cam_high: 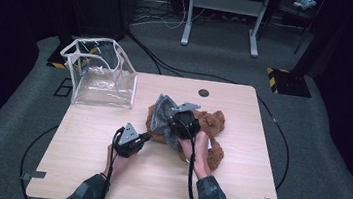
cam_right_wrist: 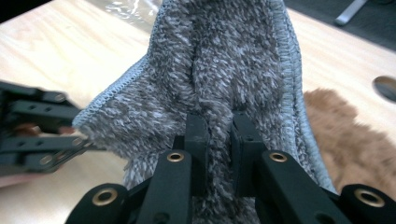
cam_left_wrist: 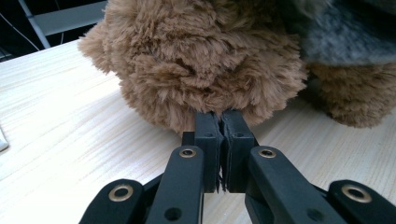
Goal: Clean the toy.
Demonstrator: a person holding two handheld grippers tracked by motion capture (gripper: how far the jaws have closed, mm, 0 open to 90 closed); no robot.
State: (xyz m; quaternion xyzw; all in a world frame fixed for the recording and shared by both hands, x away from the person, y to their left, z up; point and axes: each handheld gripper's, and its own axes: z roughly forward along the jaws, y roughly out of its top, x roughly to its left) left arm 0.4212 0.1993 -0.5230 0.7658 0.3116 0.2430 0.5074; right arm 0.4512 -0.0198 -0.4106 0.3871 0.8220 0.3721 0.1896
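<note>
Pale wood table (cam_high: 81, 169), person's forearms in camouflage sleeves coming in from the near edge. Left gripper (cam_high: 146, 137) sits near centre-left; in the left gripper view its jaws are pressed together on a tuft of the brown plush toy (cam_left_wrist: 196, 60) at its near-left end. Right gripper (cam_high: 171, 119) is just right of it and lifted; jaws pinch a fold of the grey towel (cam_right_wrist: 219, 70), which hangs up off the toy.

Toy lies mid-table, long axis running roughly left to right, left end at the left gripper, right end reaching toward the right side. Which end is the head, cannot tell. Towel points up and toward the far-left, draped part on the toy.

Risks, judged from here: the left grip is only on fur, so a pull could slip off or drag the toy across the table. Lifting the towel could snag the plush and tip it.

Farther left, a clear plastic bag (cam_high: 102, 73) with white trim stands open at the far-left corner, well apart from both grippers. Beyond that, floor cables and a metal stand.
</note>
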